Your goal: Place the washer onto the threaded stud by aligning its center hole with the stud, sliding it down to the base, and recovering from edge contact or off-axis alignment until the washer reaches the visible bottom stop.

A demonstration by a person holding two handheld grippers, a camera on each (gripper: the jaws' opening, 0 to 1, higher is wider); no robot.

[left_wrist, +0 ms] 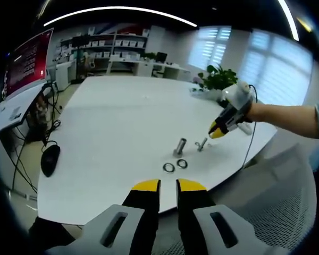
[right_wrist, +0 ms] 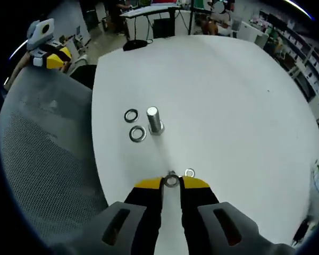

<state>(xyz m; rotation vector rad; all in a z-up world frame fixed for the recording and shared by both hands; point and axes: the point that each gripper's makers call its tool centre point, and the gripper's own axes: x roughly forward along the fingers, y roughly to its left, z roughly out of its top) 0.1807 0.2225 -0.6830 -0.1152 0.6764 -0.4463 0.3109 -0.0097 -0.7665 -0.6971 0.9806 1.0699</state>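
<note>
Looking from the left gripper view, the left gripper hangs off the edge of the white table, its jaws a little apart and holding nothing. Beyond it, two washers lie flat just before the threaded stud, which stands upright. To the right of the stud, the right gripper is held by a hand close over the table. In the right gripper view, the right gripper has its jaws clamped on a washer standing on edge, and another small washer lies just beside it, nearer than the stud.
</note>
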